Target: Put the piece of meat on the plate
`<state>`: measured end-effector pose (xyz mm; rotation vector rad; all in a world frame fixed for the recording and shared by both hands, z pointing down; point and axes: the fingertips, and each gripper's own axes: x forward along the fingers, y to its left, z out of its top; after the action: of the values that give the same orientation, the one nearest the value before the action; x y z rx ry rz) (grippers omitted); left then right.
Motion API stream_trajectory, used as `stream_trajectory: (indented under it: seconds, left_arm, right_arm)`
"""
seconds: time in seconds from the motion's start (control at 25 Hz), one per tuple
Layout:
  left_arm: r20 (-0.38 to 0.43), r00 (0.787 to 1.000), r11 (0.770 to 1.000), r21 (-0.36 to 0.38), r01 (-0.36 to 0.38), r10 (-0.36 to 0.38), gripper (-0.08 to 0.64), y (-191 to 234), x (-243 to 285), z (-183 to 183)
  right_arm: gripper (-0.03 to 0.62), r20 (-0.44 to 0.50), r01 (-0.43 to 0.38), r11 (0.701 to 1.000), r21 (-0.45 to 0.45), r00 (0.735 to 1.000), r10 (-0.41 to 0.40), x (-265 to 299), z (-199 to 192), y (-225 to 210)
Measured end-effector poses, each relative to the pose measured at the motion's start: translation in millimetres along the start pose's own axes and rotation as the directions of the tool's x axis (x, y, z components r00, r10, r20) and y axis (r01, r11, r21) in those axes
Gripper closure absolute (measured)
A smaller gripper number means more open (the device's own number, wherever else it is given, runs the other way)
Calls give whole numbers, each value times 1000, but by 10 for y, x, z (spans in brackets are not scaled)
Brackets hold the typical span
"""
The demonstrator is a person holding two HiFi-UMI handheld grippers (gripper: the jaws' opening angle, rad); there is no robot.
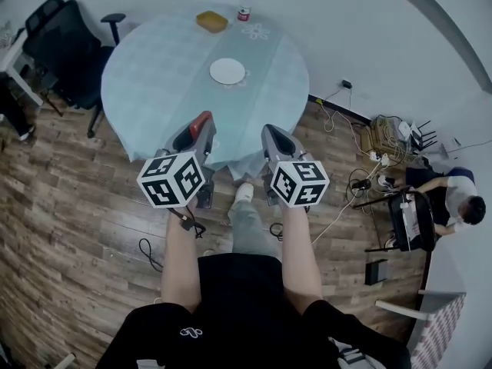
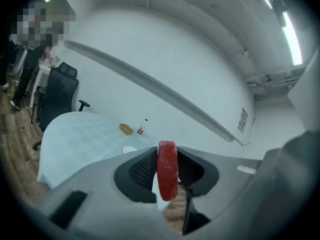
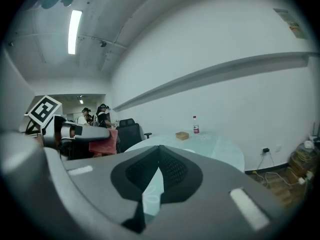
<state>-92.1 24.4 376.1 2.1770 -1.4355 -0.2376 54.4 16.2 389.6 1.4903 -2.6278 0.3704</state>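
Observation:
A red piece of meat (image 2: 167, 171) stands on edge between the jaws of my left gripper (image 2: 167, 156), which is shut on it. In the head view the left gripper (image 1: 203, 121) and the right gripper (image 1: 271, 133) hang side by side at the near edge of the round table (image 1: 154, 83), the meat (image 1: 202, 118) showing red at the left tips. The white plate (image 1: 227, 71) lies empty near the table's middle, beyond both grippers; it also shows in the left gripper view (image 2: 129, 149). My right gripper (image 3: 160, 149) is shut with nothing in it.
A yellow-brown box (image 1: 211, 21) and a bottle (image 1: 245, 6) stand at the table's far edge. A black office chair (image 1: 65, 52) is at the table's left. Cables and power strips (image 1: 377, 141) lie on the wooden floor at right, near a seated person (image 1: 453, 198).

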Motion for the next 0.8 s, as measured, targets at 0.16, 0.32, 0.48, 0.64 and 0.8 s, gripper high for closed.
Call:
stream_trajectory:
  seconds: [0.16, 0.32, 0.48, 0.64, 0.8]
  left_arm:
    - [2, 992, 991, -43, -125, 125, 466, 536, 541, 156]
    - [-43, 988, 986, -60, -153, 151, 466, 708, 1342, 204]
    - [-117, 982, 984, -82, -161, 151, 466, 775, 2084, 110]
    - [-173, 973, 983, -75, -166, 151, 466, 695, 2716, 1]
    - [-276, 951, 985, -54, -164, 143, 466, 719, 3066, -206]
  right_arm:
    - [582, -16, -67, 997, 35, 998, 67, 703, 42, -309]
    - [583, -48, -111, 992, 68, 992, 114, 1470, 144, -812]
    - [581, -59, -111, 986, 124, 991, 119, 2013, 232, -1433]
    - [582, -67, -90, 978, 189, 992, 104, 2372, 279, -2091]
    - [583, -103, -54, 959, 279, 991, 86, 2634, 80, -2407]
